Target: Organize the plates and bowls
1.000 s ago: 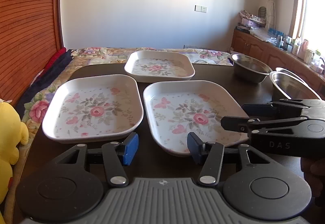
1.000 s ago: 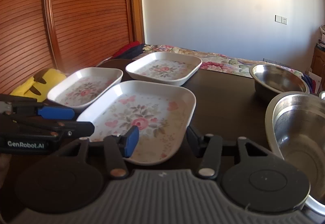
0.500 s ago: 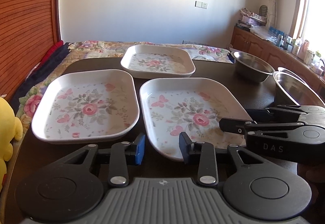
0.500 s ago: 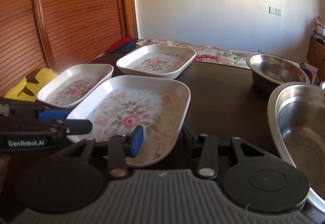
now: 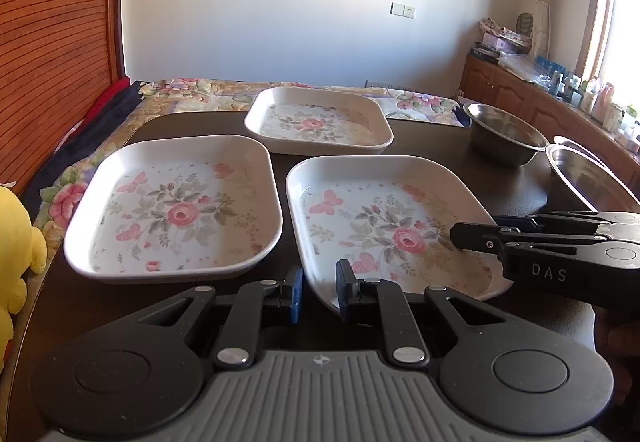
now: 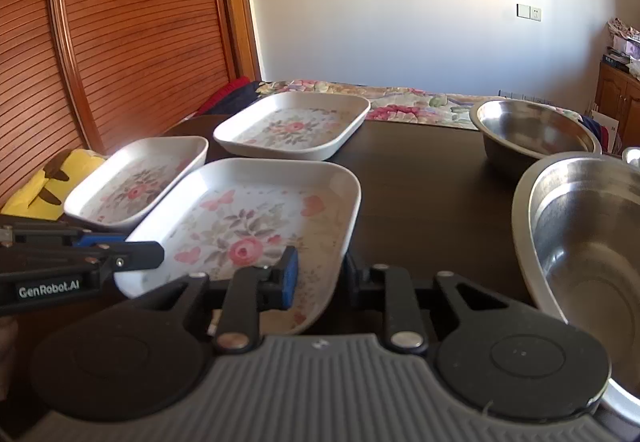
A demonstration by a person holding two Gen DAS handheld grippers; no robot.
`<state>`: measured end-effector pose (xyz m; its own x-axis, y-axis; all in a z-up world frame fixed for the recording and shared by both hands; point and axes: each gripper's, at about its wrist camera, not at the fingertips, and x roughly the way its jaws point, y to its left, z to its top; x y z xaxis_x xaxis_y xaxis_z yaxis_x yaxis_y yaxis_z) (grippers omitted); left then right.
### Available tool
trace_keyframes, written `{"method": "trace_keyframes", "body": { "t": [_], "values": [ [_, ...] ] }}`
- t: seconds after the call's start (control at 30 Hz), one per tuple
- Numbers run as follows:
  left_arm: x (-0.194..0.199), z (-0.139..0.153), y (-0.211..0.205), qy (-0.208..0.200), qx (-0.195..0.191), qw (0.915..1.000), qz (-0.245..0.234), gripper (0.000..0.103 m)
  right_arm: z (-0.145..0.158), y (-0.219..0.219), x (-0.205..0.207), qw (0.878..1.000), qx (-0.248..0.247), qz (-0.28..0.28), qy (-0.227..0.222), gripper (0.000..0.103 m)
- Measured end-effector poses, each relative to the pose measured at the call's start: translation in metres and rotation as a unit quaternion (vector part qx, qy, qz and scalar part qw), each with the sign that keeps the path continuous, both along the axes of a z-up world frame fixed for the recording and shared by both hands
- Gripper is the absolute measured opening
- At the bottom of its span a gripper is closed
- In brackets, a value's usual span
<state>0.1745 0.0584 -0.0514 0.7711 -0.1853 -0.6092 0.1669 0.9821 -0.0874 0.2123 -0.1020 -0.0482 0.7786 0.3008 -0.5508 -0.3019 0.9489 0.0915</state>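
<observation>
Three white rectangular plates with pink flowers lie on the dark table [image 5: 508,185]. The near plate [image 5: 400,226] [image 6: 248,222] is held at both front corners. My left gripper [image 5: 320,292] is shut on its front left corner, with the rim between the pads. My right gripper [image 6: 320,276] is shut on its front right rim, blue pad inside the plate. Each gripper shows side-on in the other's view: the right gripper [image 5: 476,230] and the left gripper [image 6: 140,254]. A second plate [image 5: 176,205] [image 6: 136,177] sits just left, a third plate [image 5: 316,121] [image 6: 292,125] behind.
Two steel bowls stand at the right: a far bowl [image 5: 504,133] [image 6: 536,129] and a near bowl [image 5: 588,177] [image 6: 592,238] close to my right gripper. A yellow plush toy [image 5: 16,242] [image 6: 56,177] lies off the table's left edge. A flowered cloth [image 5: 192,93] covers the far end.
Both grippers moved forward onto the near plate's front corners, and their fingers narrowed from wide open to gripping its rim.
</observation>
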Motion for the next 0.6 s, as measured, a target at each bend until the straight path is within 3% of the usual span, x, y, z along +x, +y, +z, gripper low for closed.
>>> {"method": "trace_keyframes", "body": {
  "t": [0.6],
  "values": [
    [-0.047, 0.015, -0.007, -0.017, -0.007, 0.9997, -0.014, 0.019, 0.008, -0.018, -0.043, 0.999, 0.035, 0.001, -0.011, 0.022]
  ]
}}
